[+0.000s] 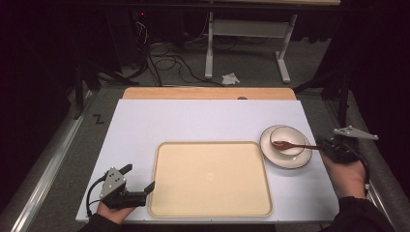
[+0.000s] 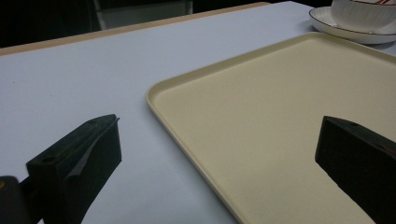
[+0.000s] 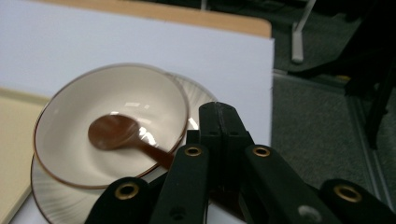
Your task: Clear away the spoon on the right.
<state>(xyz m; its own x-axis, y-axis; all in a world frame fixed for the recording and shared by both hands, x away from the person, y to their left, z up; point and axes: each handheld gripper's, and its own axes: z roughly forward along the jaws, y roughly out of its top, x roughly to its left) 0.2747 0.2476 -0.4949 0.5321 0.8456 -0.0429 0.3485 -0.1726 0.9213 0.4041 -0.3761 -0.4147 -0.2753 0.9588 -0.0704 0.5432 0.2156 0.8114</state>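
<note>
Over bowl (image 3: 109,126), spoon (image 3: 114,132) (fingers clamped)

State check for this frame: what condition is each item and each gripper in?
Left gripper: open, holding nothing, at the tray's near left corner.
Right gripper: shut on the spoon's handle.
Spoon: its head inside the bowl.
Bowl: upright on the saucer.
Saucer: right of the tray.
Tray: empty.

spoon (image 3: 114,132): blurred, handle end hidden behind tool | saucer (image 2: 345,28): cut off at edge
</note>
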